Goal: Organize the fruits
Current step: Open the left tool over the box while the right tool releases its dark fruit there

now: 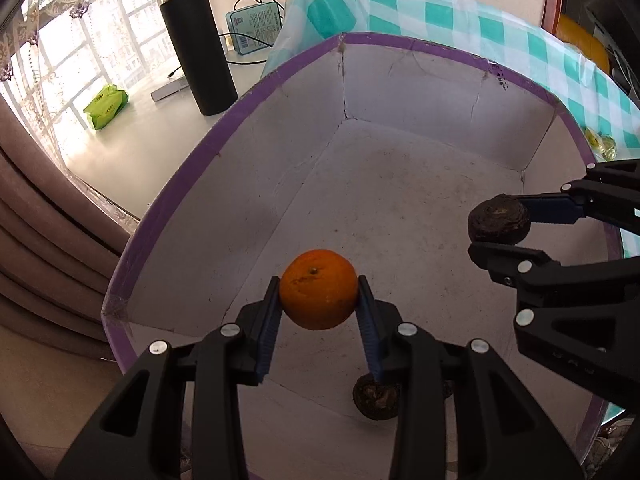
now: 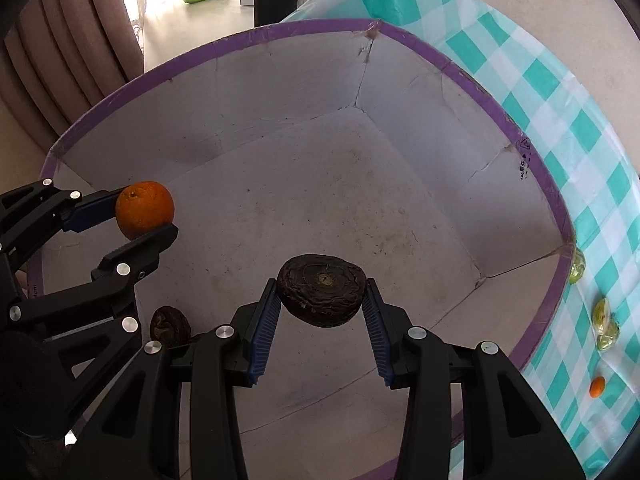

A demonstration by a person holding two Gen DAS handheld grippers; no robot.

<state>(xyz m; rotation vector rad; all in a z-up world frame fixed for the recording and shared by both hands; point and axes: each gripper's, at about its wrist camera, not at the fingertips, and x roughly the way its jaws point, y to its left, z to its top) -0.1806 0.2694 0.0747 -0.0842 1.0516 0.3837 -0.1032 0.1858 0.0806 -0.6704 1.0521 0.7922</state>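
My left gripper point(image 1: 319, 300) is shut on an orange point(image 1: 318, 289) and holds it above the floor of a white cardboard box with a purple rim point(image 1: 192, 168). My right gripper point(image 2: 322, 300) is shut on a dark wrinkled fruit point(image 2: 321, 295), also held over the box point(image 2: 532, 160). Each gripper shows in the other's view: the right gripper point(image 1: 500, 232) with its dark fruit point(image 1: 499, 219), the left gripper point(image 2: 140, 220) with the orange point(image 2: 145, 210). Another dark wrinkled fruit point(image 1: 374, 400) lies on the box floor near the front, also in the right wrist view point(image 2: 170, 326).
The box stands on a teal checked cloth point(image 2: 580, 128). Right of the box lie small green fruits point(image 2: 604, 324) and a small orange fruit point(image 2: 597, 386). Behind the box are a black flask point(image 1: 196, 46), a green packet point(image 1: 106, 106) and a teal tin point(image 1: 256, 26). A curtain hangs at left.
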